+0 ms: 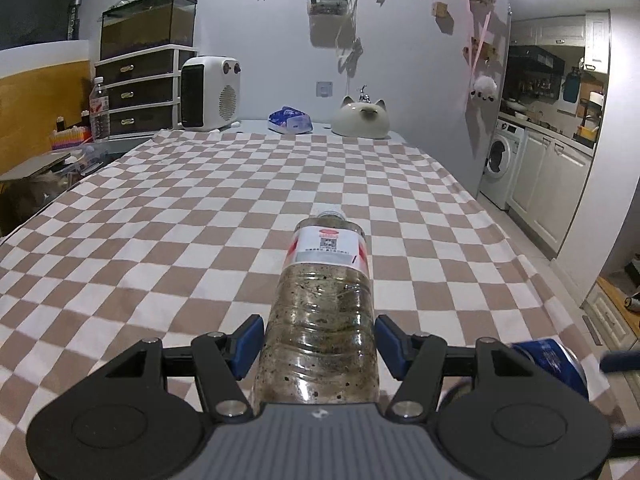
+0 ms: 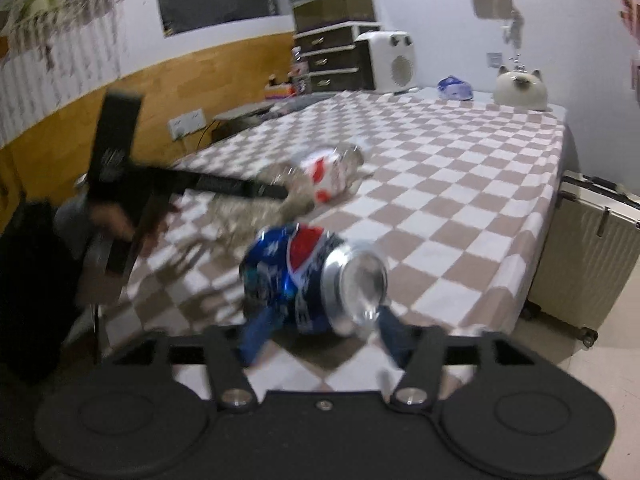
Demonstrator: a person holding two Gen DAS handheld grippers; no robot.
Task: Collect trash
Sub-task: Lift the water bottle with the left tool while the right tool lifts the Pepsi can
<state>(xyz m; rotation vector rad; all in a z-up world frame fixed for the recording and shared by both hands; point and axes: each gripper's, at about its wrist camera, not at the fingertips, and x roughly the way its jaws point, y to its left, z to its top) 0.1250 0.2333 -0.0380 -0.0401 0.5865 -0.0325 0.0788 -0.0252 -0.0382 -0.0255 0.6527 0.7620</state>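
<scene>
Checked cloth covers bed | left hand-held gripper clamps bottle | right hand-held gripper spread, can loose

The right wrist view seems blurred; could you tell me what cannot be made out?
- Right wrist view: blur hides whether the right gripper presses the can.
- Left wrist view: the base of the bottle is hidden behind the left gripper.
</scene>
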